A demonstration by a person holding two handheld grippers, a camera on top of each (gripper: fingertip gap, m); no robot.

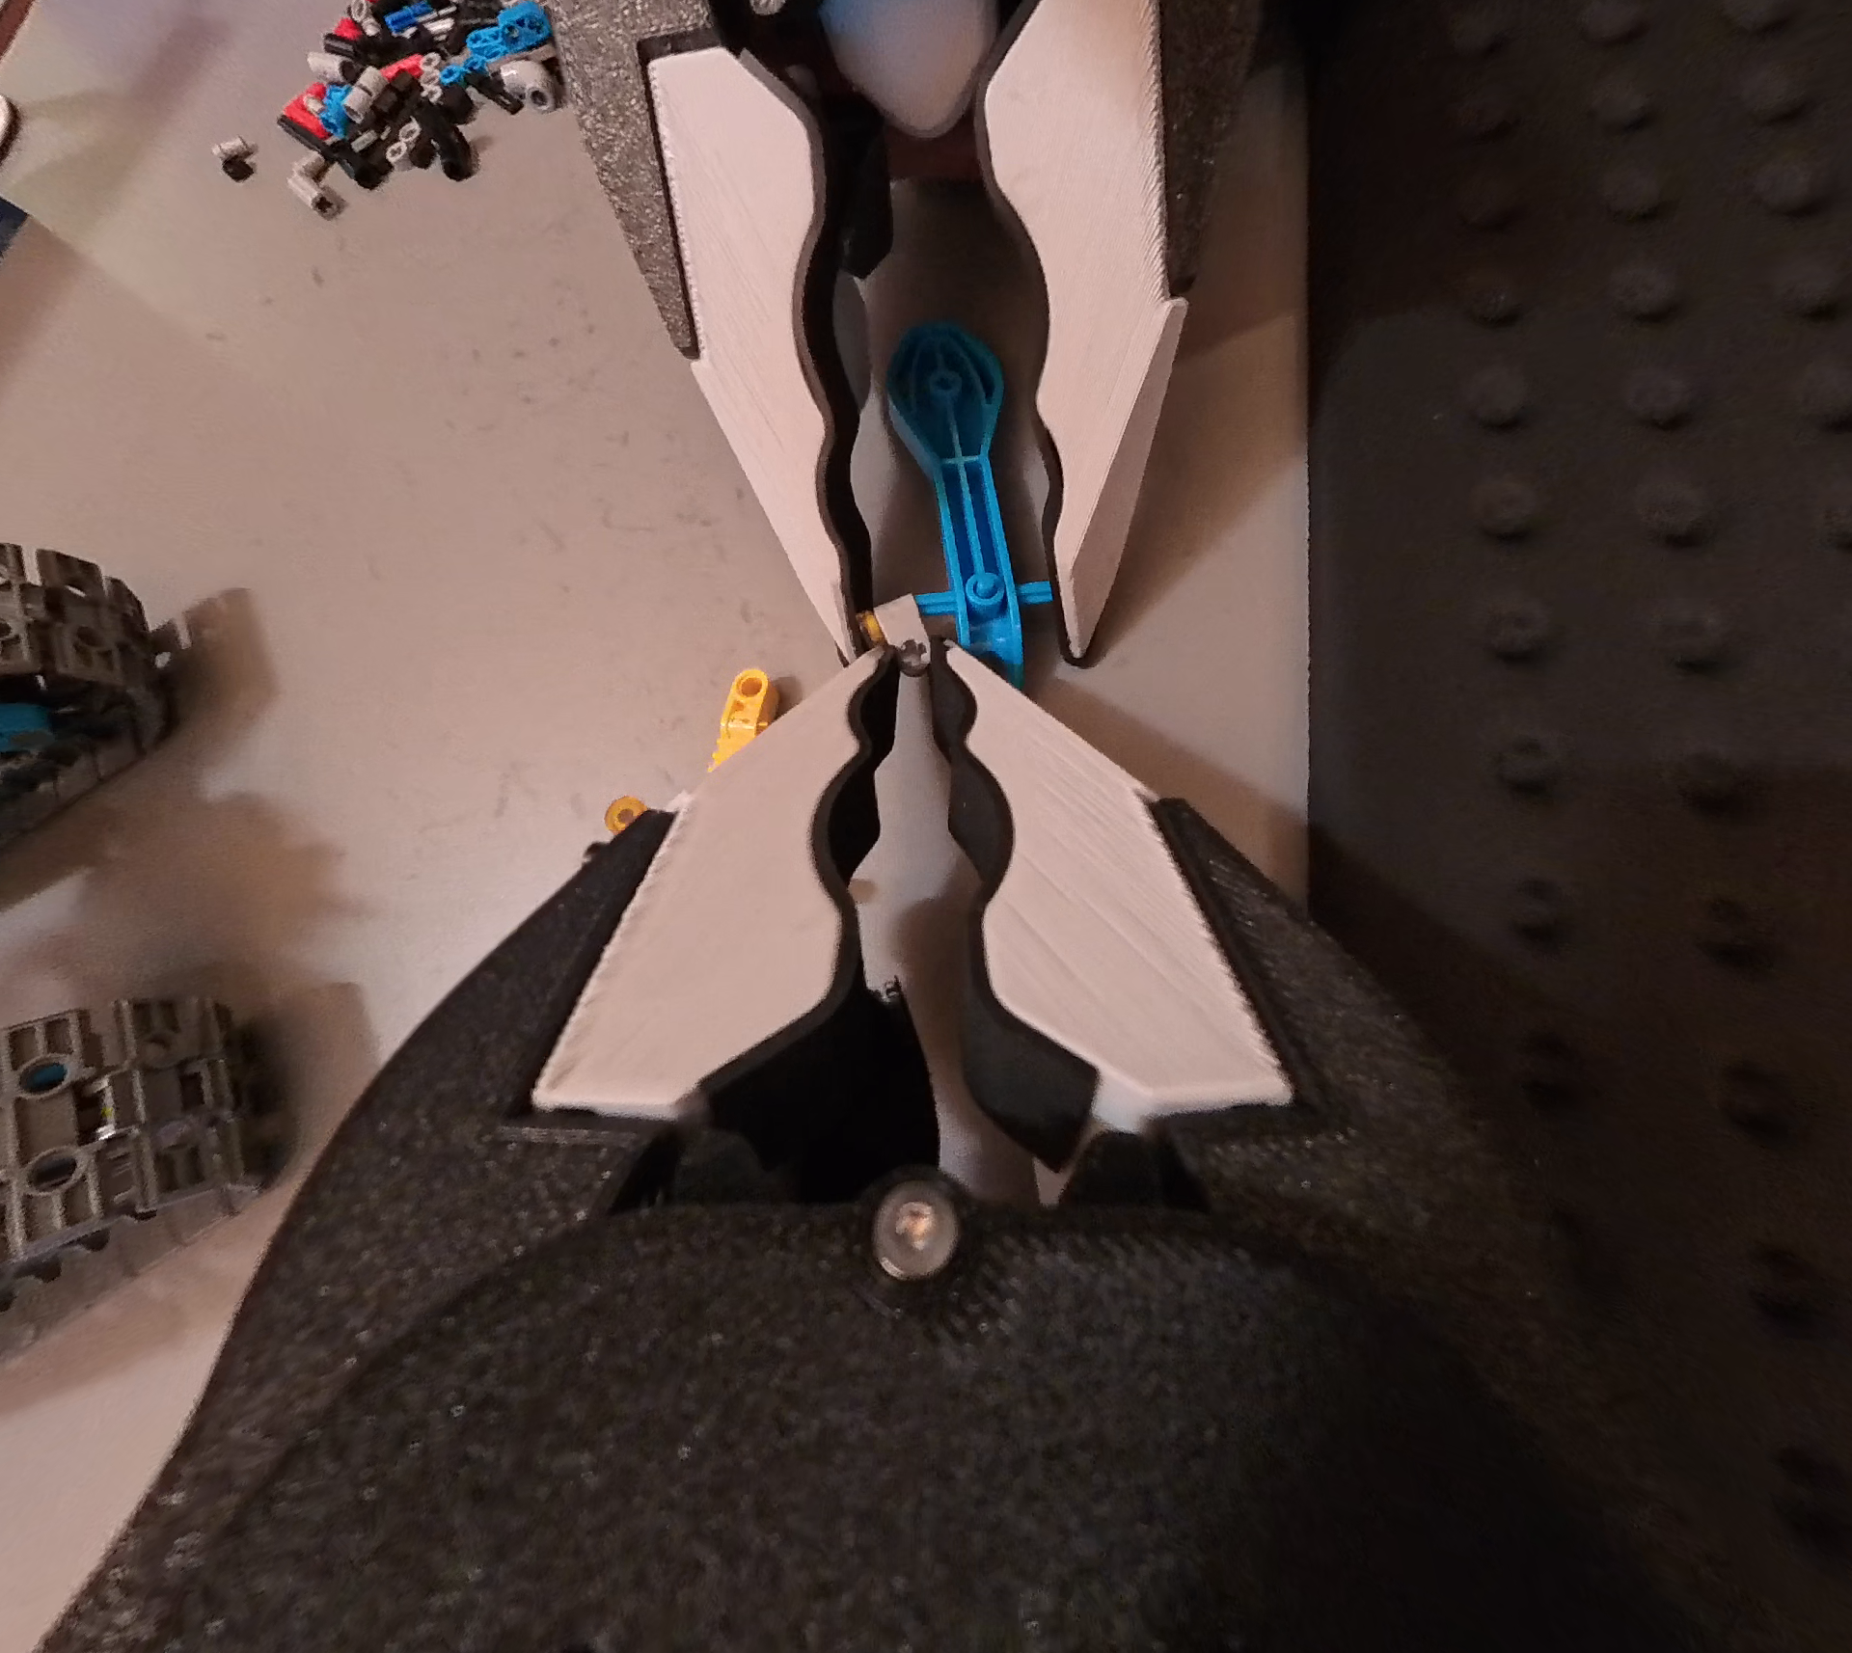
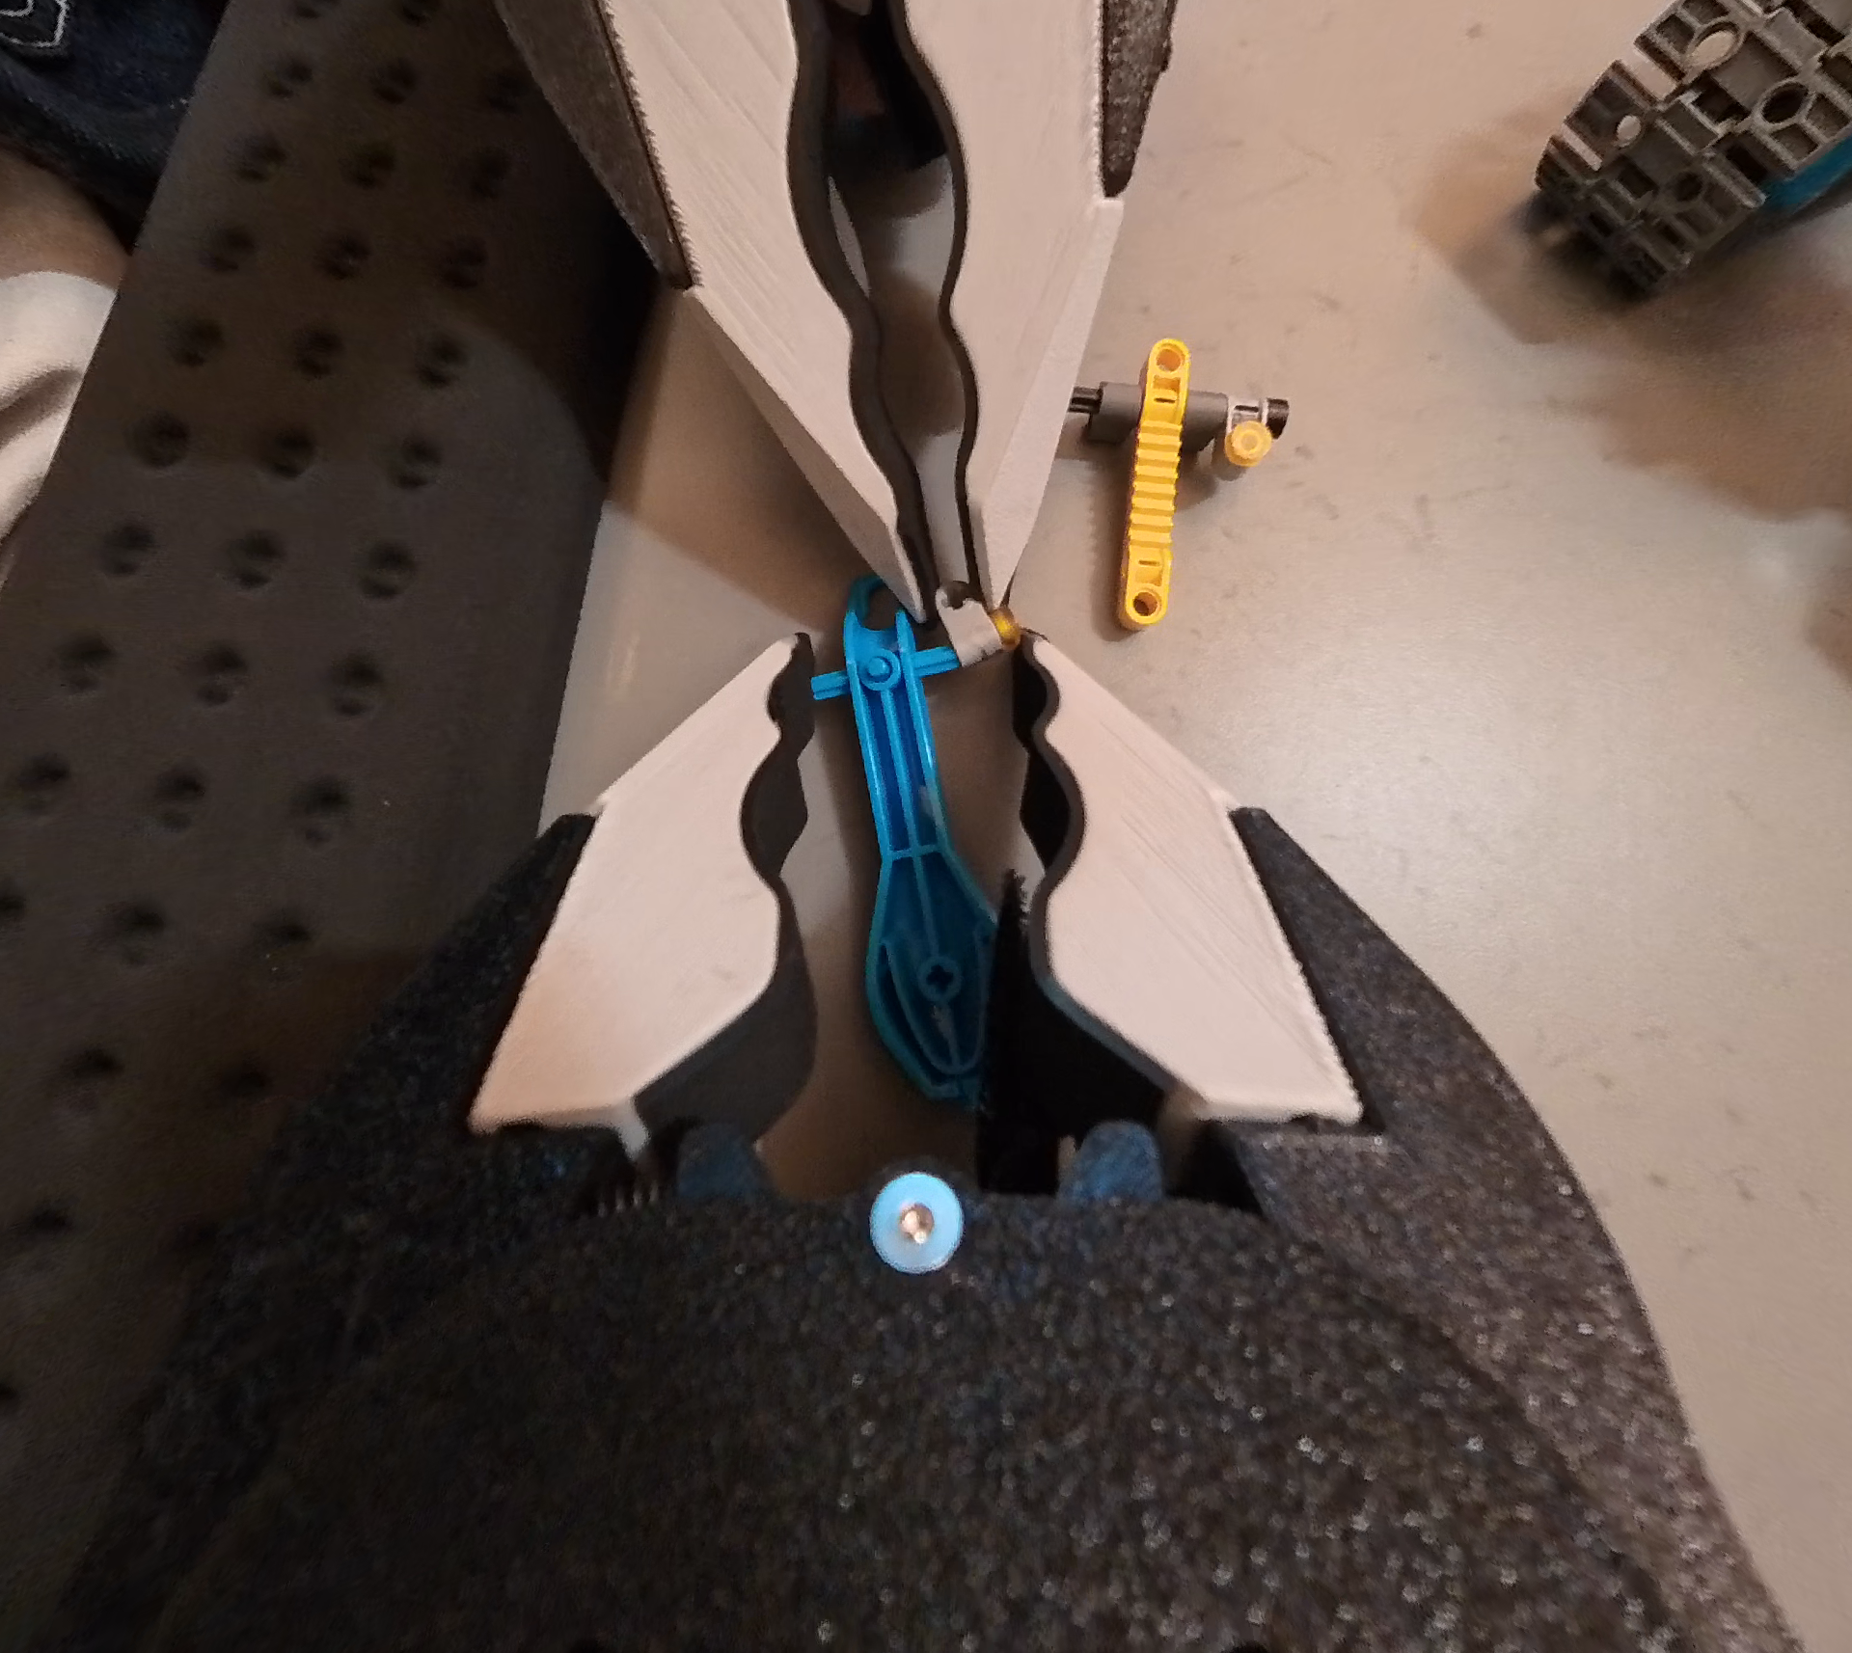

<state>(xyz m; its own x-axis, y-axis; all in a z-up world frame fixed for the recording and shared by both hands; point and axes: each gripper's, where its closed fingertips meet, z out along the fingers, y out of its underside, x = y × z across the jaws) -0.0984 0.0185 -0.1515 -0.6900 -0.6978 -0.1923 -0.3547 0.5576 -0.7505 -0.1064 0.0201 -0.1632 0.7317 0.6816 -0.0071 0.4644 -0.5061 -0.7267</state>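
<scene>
Our left gripper has its jaws clenched at the tips on a small grey connector with a yellow pin end. The right gripper has its jaws spread apart, released, straddling a blue lever piece. We cannot tell whether either finger touches it. The blue lever piece's forked end sits against the grey connector; its rounded paddle end lies back between the right fingers, toward that gripper's body. The two grippers face each other, tips nearly meeting, just above the beige desk.

Just beside the left gripper lies a yellow toothed rack crossed by a grey axle piece, with a small yellow bush touching it. Farther out are grey tracked assemblies and a heap of small mixed parts in black, grey, red and blue. A dark dimpled mat borders the desk on the other side.
</scene>
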